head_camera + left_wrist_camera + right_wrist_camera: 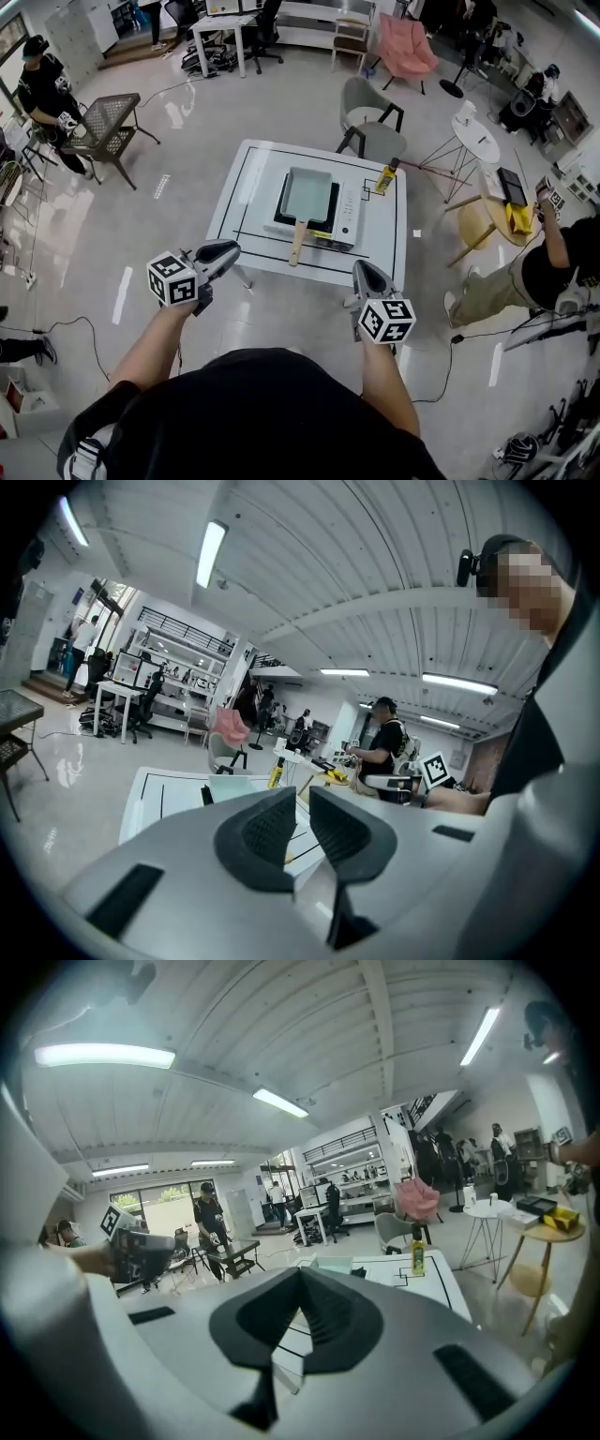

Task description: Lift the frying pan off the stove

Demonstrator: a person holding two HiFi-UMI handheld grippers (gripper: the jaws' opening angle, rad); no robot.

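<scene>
A rectangular pale-green frying pan (307, 194) with a wooden handle (298, 242) sits on a white portable stove (345, 220) on the white table (234, 202). The handle points toward me. Both grippers hang in front of the table's near edge, short of the pan. My left gripper (230, 248) is shut and holds nothing. My right gripper (364, 267) is shut and empty too. In the left gripper view the shut gripper (302, 799) points over the table, with the pan (230, 787) beyond it. In the right gripper view the shut gripper (300, 1274) faces the pan (333, 1265).
A yellow bottle (384, 178) stands at the table's far right corner. A grey chair (370, 117) is behind the table, a round white side table (478, 136) and a wooden stool (487, 220) to the right. A person (534, 272) stands at right, a wicker chair (108, 122) at left.
</scene>
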